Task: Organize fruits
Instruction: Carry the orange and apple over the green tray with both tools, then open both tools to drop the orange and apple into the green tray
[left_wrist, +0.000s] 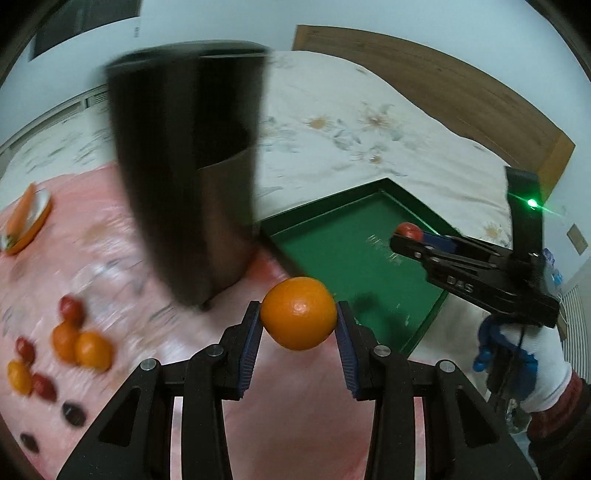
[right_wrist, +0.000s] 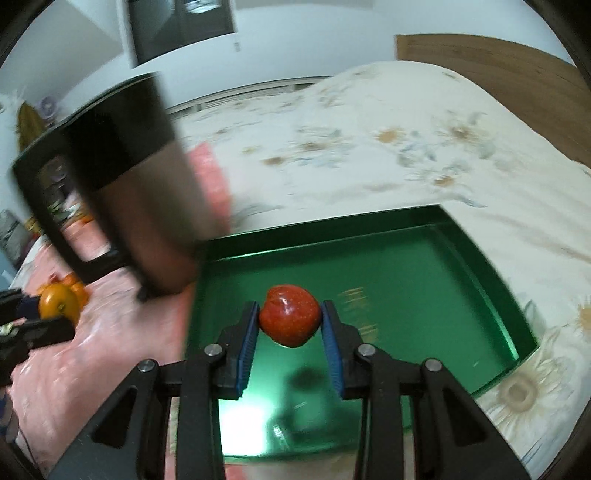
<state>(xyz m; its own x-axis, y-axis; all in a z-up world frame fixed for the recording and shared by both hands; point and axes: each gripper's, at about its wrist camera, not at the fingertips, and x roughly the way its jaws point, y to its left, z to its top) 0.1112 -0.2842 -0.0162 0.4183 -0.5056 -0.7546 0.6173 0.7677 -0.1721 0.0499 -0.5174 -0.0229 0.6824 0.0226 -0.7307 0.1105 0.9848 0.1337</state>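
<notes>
- The left tool (left_wrist: 298, 319) is pinching an orange (left_wrist: 298, 313). The blue pads (left_wrist: 251, 347) press on both sides of it, and it hangs in the air over the pink cloth (left_wrist: 110, 258).
- The right tool (right_wrist: 289, 321) is pinching a red fruit (right_wrist: 289, 320). It looks like a small apple. It is up in the air over the green tray (right_wrist: 424, 266).
- The green tray lies on the bed (right_wrist: 369, 140), and nothing else shows inside it.
- From the left view, the right tool (left_wrist: 406, 236) shows at the right side with the red fruit (left_wrist: 408, 230) at its tip. A hand in a white glove (left_wrist: 532, 365) holds it.
- A tall dark bin (left_wrist: 184, 166) stands on the pink cloth, just beside the tray's left edge. It looks blurry.
- More fruit lies on the pink cloth at the far left: little oranges (left_wrist: 83, 345) and small red fruits (left_wrist: 72, 308), close together.
- Two dark round fruits (left_wrist: 74, 413) lie near them. I cannot tell what kind they are.
- An orange plate (left_wrist: 27, 221) sits farther back on the cloth.
</notes>
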